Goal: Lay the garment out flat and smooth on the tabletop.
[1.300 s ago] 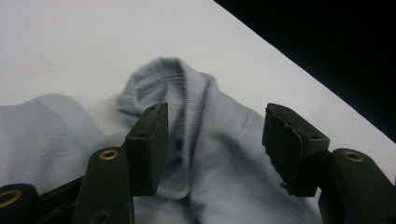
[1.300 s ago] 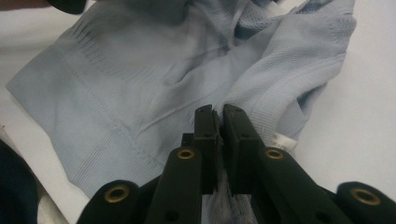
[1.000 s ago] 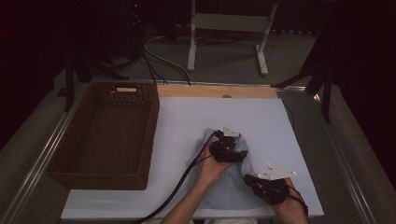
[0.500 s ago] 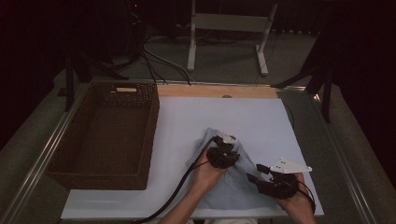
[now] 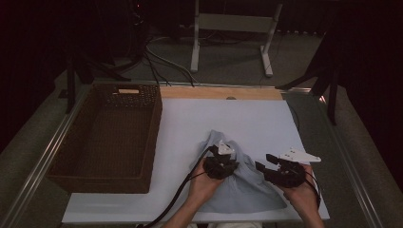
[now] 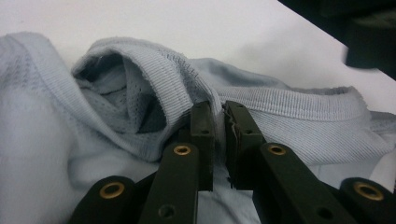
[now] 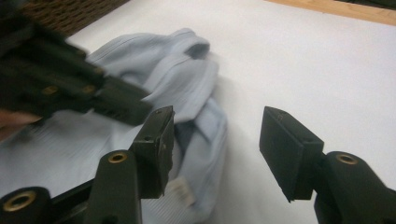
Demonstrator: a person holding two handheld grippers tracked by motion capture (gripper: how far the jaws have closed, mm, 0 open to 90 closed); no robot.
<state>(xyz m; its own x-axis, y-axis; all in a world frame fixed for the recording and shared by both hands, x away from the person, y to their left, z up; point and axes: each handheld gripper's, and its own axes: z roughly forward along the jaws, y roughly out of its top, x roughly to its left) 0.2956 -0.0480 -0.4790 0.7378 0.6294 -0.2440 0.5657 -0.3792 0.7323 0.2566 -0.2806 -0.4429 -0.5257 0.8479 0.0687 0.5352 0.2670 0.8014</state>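
A light blue shirt [image 5: 237,183] lies bunched on the white table [image 5: 266,118], at about 6 o'clock of it, near the person. The left gripper [image 6: 218,140] is pinched tight on the shirt's ribbed collar [image 6: 280,105], likely so the cloth can be lifted or pulled flat. The right gripper [image 7: 215,140] sits at 3 o'clock from the left one, just past the shirt's edge. Its jaws stand apart with nothing between them. It looks ready to grab another bit of the shirt. A brown woven basket [image 5: 71,142] waits at 9 o'clock on the table, maybe for the shirt to go in.
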